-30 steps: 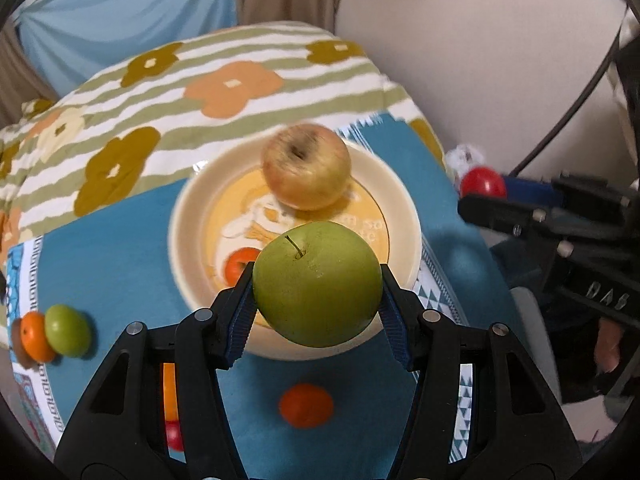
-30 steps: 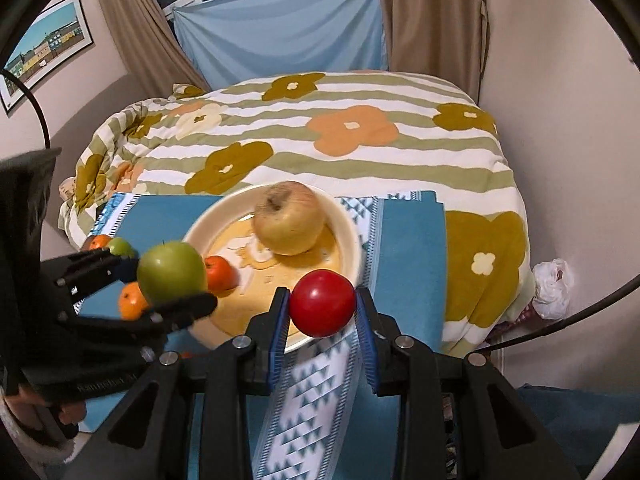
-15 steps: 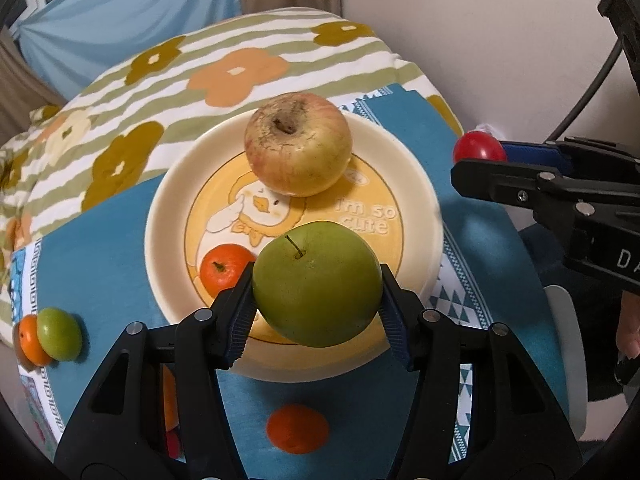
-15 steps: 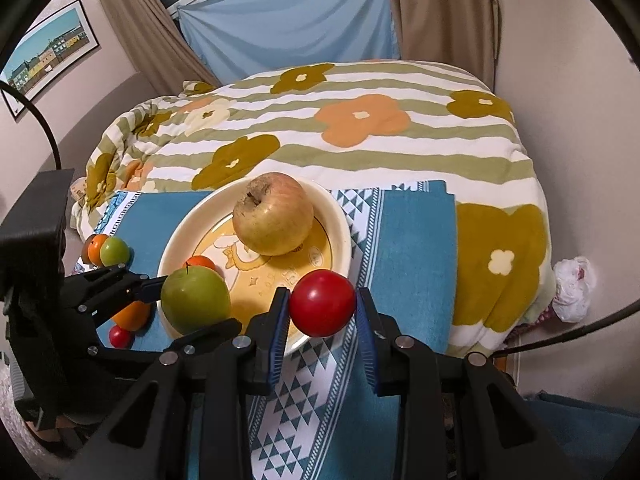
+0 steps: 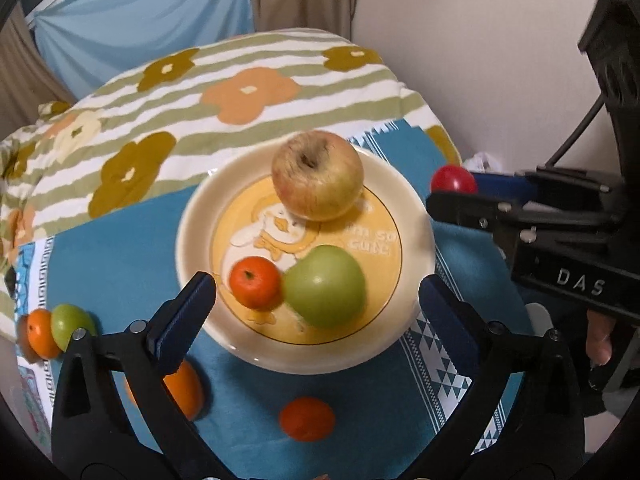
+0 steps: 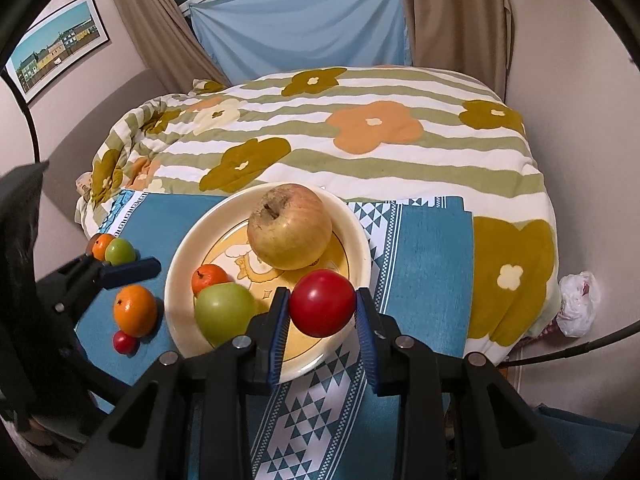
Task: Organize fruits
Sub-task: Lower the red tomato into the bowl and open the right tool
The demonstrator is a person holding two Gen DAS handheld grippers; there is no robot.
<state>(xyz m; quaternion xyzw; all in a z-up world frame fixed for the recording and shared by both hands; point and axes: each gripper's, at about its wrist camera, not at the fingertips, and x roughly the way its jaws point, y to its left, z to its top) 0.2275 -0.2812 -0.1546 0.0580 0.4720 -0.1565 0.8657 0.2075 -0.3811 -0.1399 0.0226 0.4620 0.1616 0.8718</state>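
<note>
A cream plate [image 5: 416, 216] [image 6: 356, 236] with a duck picture sits on a blue cloth. On it lie a big yellow-red apple [image 5: 318, 176] [image 6: 290, 232], a green apple [image 5: 326, 286] [image 6: 224, 312] and a small orange fruit [image 5: 255, 283] [image 6: 208, 278]. My left gripper [image 5: 316, 292] is open, its fingers either side of the plate's near rim, above the green apple. My right gripper [image 6: 323, 312] is shut on a red apple [image 6: 322, 304] [image 5: 454, 179] and holds it over the plate's right front edge.
On the blue cloth [image 6: 432, 248] left of the plate lie an orange [image 6: 135, 310], a small red fruit [image 6: 125, 342], and an orange and green pair [image 6: 114, 249]. Another orange fruit [image 5: 307, 418] lies before the plate. A flowered quilt [image 6: 360, 148] lies behind.
My left gripper opened and let go of the green apple, which now lies on the plate beside the small orange fruit. My right gripper moved closer over the plate with the red apple.
</note>
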